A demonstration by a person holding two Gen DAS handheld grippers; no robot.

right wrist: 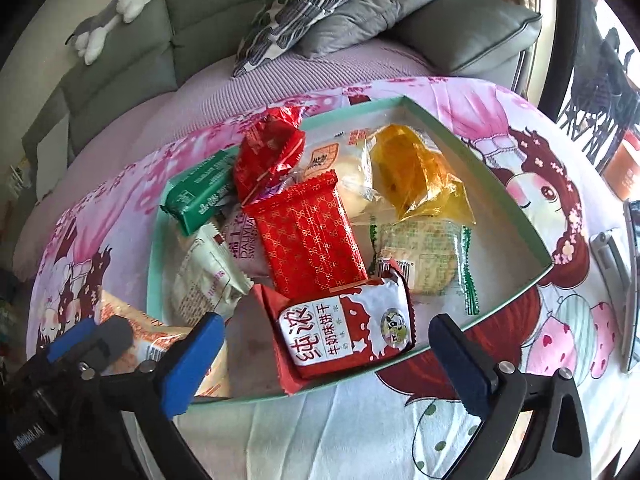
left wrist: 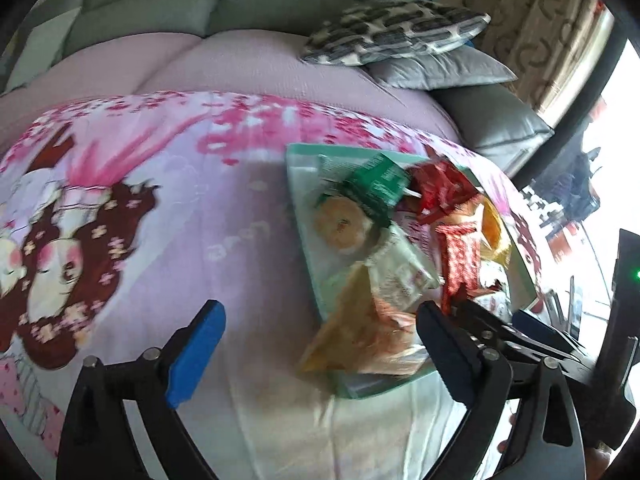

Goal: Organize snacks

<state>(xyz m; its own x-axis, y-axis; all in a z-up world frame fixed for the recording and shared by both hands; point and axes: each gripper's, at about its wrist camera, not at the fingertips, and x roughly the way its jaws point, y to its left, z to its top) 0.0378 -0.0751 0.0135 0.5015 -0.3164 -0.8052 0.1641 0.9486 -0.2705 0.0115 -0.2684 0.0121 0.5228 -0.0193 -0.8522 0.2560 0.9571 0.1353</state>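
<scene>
both tongs, left tongs (left wrist: 320,344) and right tongs (right wrist: 326,356), are spread and pinch nothing, over the snack-filled green tray (right wrist: 472,148) on the bench (right wrist: 360,432).

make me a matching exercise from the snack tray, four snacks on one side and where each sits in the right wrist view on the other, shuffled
Snacks:
1. green packet
2. yellow wrapper
3. red and white milk biscuit pack
4. red patterned packet

Places in the tray:
A. near edge, closest to the camera
B. far right part
C. left edge, lying across the rim
D. middle, on top of the pile

Pairs: 1-C, 2-B, 3-A, 4-D
</scene>
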